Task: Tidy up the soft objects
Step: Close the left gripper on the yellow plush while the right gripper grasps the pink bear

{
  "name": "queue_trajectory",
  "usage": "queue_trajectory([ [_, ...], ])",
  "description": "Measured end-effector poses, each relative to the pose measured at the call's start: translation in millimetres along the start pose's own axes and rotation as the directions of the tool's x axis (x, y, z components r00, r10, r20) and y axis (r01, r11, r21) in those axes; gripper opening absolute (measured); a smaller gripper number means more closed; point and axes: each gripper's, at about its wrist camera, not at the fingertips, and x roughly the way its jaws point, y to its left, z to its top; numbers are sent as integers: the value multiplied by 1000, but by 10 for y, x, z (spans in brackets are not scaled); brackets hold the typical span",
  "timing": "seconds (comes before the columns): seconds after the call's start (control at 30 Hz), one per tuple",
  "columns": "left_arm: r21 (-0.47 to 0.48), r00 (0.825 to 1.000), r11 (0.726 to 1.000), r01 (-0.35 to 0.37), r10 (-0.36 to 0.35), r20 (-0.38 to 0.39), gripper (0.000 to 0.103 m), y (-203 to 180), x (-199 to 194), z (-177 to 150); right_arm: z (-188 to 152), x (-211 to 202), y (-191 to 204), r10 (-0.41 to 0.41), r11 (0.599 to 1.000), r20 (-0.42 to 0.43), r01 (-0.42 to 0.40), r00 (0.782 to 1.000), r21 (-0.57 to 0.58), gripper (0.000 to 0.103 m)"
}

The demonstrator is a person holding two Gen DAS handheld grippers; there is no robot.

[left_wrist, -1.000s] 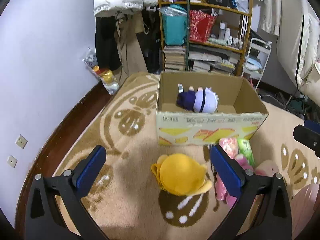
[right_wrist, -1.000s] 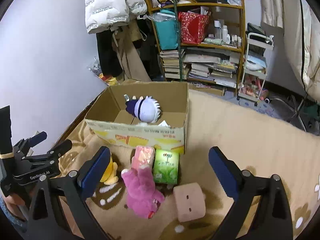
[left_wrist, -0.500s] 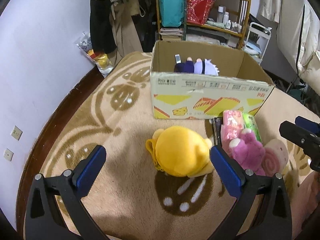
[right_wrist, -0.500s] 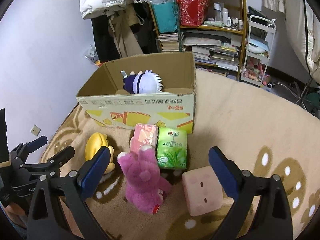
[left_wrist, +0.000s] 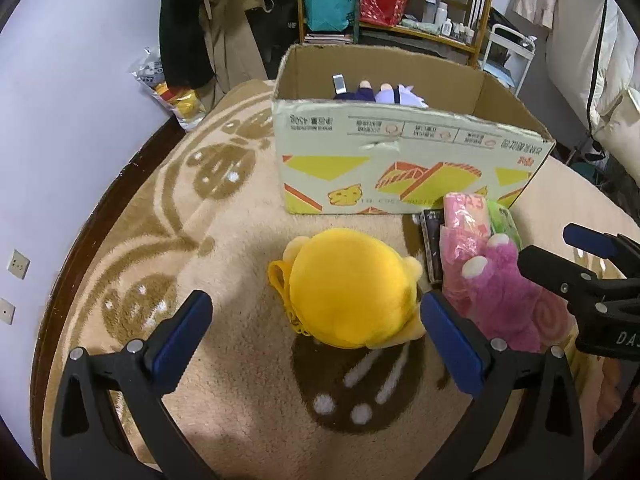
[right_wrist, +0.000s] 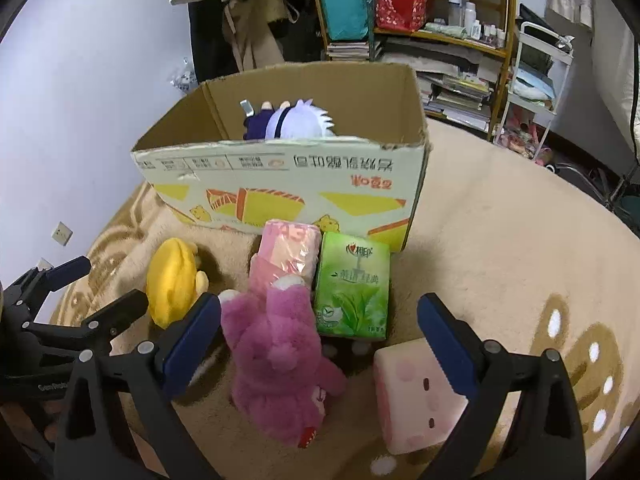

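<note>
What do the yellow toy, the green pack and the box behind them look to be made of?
Yellow toy: soft plush fabric, matte and slightly fuzzy, with a rounded stuffed shape.
Green pack: glossy plastic film wrap, judging by the sheen and printing; probably tissues inside.
Box: corrugated cardboard, brown inside, printed outside, with a torn, frayed rim.

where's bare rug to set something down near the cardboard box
Free: patterned rug left of the cardboard box and yellow plush; plain rug right of the box. Crowded: box front, where pink tissue pack, green tissue pack and purple plush bunch.
</note>
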Motion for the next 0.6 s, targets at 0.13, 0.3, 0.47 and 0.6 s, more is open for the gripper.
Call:
queue_trajectory([
  [0.13,10,1000,1000,13,-13,-22,103,-33,77,-8,-7,29,19,15,1000,-9,-15,1000,-1,103],
  [0.3,16,999,999,29,-28,-41,103,-57,144,-22,-36,76,21,19,1000,-28,-19,999,2,103],
  [0.47,35,998,998,46,-44,-51,103,-109,194,-43,-54,120,14,20,1000,-42,-19,999,15,103],
  [0.6,43,996,997,64,-62,-60,103,-151,240,-46,-61,136,27,26,1000,-51,-26,998,11,103],
])
